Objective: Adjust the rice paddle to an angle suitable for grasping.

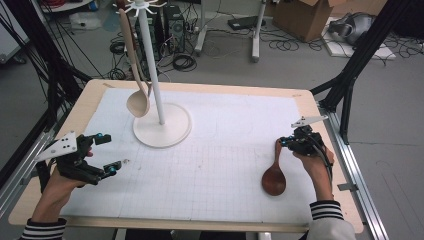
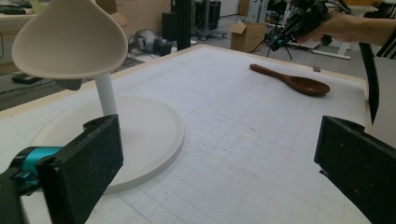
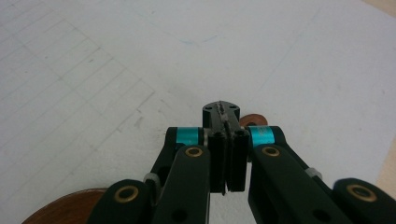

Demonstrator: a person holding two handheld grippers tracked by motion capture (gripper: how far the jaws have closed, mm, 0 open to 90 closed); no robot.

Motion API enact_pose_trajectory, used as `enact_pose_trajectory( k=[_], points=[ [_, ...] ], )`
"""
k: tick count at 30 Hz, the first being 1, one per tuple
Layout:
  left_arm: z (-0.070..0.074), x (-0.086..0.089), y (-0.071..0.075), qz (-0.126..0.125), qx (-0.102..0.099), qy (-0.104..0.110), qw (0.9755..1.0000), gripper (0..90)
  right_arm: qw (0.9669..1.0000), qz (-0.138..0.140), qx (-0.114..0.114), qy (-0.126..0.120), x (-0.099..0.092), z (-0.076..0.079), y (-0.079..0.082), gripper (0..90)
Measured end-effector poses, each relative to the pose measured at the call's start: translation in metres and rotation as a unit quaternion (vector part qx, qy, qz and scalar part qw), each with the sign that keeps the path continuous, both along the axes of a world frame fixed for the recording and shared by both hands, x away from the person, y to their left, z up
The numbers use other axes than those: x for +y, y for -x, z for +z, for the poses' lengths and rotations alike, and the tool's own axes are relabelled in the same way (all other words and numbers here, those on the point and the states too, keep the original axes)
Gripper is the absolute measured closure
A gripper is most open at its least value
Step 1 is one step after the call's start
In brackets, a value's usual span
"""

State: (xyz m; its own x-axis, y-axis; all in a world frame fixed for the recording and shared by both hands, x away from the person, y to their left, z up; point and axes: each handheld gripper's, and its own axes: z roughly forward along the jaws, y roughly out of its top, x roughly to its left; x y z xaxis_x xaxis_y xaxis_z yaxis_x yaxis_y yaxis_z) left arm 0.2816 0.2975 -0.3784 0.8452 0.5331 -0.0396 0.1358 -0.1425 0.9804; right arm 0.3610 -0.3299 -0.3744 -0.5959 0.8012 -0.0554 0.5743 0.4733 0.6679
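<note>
A dark brown wooden spoon (image 1: pixel 274 180) lies flat on the white grid mat (image 1: pixel 215 150) at the right, handle pointing away from me. My right gripper (image 1: pixel 286 142) hovers just above the handle's far end, jaws shut together with nothing between them. In the right gripper view the handle tip (image 3: pixel 254 119) and the bowl (image 3: pixel 65 207) show beneath my right gripper (image 3: pixel 226 109). My left gripper (image 1: pixel 114 151) stands wide open at the left, empty. A pale spoon (image 1: pixel 137 102) hangs from a white stand (image 1: pixel 150 60) at the back left; its bowl (image 2: pixel 70 39) looms near my left gripper (image 2: pixel 219 158).
The stand's round base (image 1: pixel 172 132) sits on the mat between the left gripper and the table's far edge. Black frame posts (image 1: pixel 350 75) flank the table. Cables (image 1: pixel 182 62) and a cardboard box (image 1: pixel 310 17) lie on the floor beyond.
</note>
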Motion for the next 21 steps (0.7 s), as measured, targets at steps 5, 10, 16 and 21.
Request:
enact_pose_trajectory(
  k=[5,10,16,21],
  points=[
    [-0.001,0.000,0.000,0.001,0.003,0.001,1.0000,1.7,0.9997,-0.016,0.014,0.008,-0.004,-0.006,-0.007,90.0],
    [-0.001,0.000,0.000,0.002,0.003,0.001,1.0000,1.7,0.9991,-0.021,0.032,0.018,-0.005,-0.011,-0.014,90.0],
    [-0.001,0.000,-0.001,0.001,0.003,-0.002,1.0000,1.7,0.9967,-0.030,0.062,0.043,-0.005,-0.012,-0.022,90.0],
    [-0.001,0.000,-0.001,0.002,0.004,-0.001,1.0000,1.7,0.9942,-0.034,0.089,0.048,-0.007,-0.014,-0.028,90.0]
  ],
)
